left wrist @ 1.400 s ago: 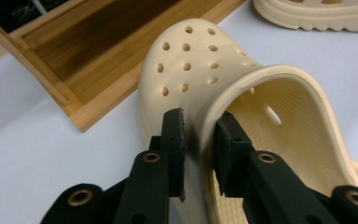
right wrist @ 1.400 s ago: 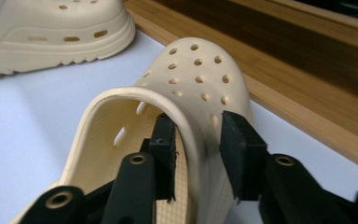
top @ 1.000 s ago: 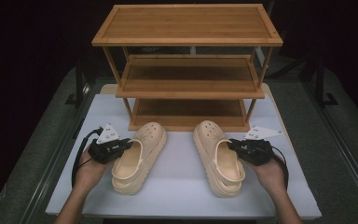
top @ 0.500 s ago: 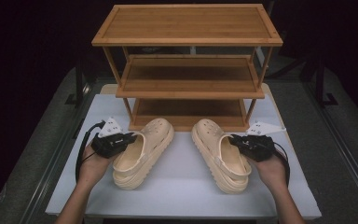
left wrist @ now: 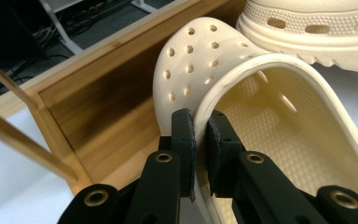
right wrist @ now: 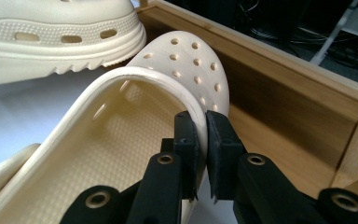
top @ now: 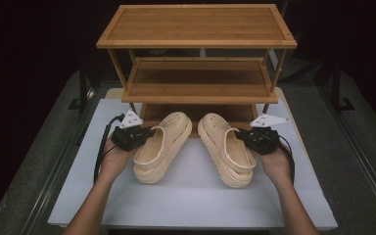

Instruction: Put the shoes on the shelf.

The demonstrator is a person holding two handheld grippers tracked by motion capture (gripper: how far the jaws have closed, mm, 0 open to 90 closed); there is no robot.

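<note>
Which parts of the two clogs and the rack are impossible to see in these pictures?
- Left clog sole: high view, it faces the table.
- Right clog heel: right gripper view, cut by the edge.
- Rack bottom shelf: high view, mostly hidden under the middle shelf.
- Left clog rim: left gripper view, jaws cover the gripped part.

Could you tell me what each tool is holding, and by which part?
Left tool grips the left clog by its collar rim; right tool grips the right clog likewise.

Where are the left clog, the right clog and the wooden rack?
left clog [top: 162,147], high view, on its upper.
right clog [top: 225,147], high view, on its footbed.
wooden rack [top: 196,23], high view, on its top shelf.
</note>
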